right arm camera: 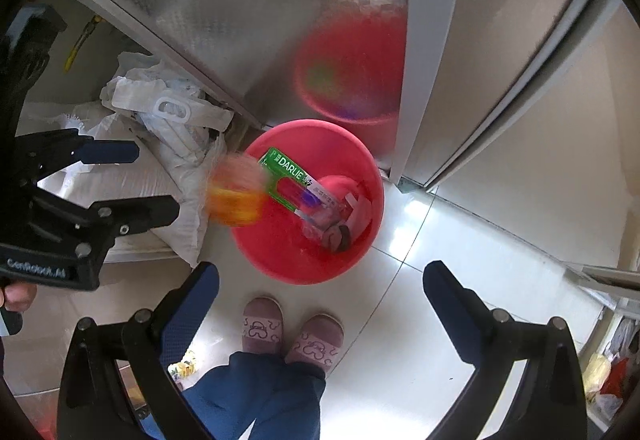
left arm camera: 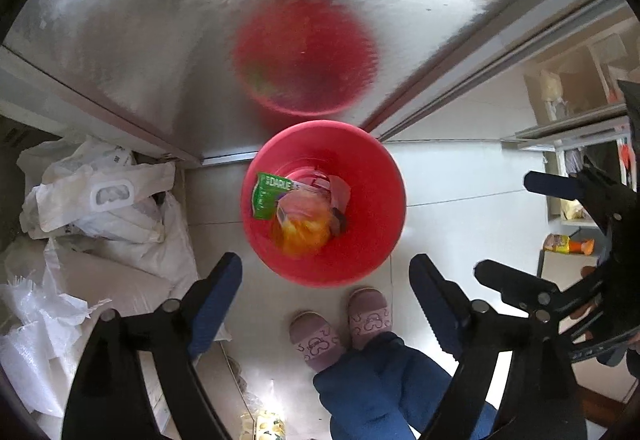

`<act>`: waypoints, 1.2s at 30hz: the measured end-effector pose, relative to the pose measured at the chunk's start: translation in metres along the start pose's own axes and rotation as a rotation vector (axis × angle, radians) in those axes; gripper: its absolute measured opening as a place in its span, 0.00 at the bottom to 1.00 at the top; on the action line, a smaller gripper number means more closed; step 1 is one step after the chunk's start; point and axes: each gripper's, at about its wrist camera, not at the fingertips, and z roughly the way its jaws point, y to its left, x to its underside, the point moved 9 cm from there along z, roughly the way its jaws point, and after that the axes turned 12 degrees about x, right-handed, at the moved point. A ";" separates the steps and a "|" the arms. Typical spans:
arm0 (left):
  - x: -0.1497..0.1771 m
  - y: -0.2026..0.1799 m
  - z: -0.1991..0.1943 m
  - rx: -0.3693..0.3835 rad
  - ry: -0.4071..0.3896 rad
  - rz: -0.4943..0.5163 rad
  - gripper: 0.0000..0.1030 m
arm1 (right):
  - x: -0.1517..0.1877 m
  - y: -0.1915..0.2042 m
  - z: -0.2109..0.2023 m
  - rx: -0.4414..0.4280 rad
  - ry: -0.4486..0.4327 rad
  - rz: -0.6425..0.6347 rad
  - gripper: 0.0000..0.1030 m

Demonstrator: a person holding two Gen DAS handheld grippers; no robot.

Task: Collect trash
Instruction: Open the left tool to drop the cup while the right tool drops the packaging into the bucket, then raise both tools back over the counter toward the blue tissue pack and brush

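Inside red bin (left arm camera: 360, 240): green box (left arm camera: 265, 195), wrappers.

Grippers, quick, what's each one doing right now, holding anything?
Left gripper: open, holding nothing, above the red bin.
Right gripper: open, holding nothing.

Pale tiled floor (left arm camera: 460, 175); red bin (left arm camera: 372, 240) stands on it; white sacks (left arm camera: 120, 224) beside; slippers (left arm camera: 340, 324) near.
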 end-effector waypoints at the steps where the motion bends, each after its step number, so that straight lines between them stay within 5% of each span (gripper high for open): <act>1: 0.001 -0.001 -0.002 0.003 -0.001 0.005 0.83 | 0.000 0.000 -0.001 -0.002 -0.002 -0.001 0.99; 12: 0.020 -0.012 -0.060 -0.018 -0.060 0.008 0.90 | -0.002 0.007 -0.048 0.009 -0.060 -0.013 0.99; 16: 0.026 -0.024 -0.102 -0.032 -0.092 0.024 1.00 | -0.004 0.010 -0.091 0.011 -0.100 -0.018 0.99; 36: 0.046 -0.106 -0.339 -0.104 -0.310 0.069 1.00 | -0.012 0.024 -0.328 0.026 -0.314 -0.008 0.99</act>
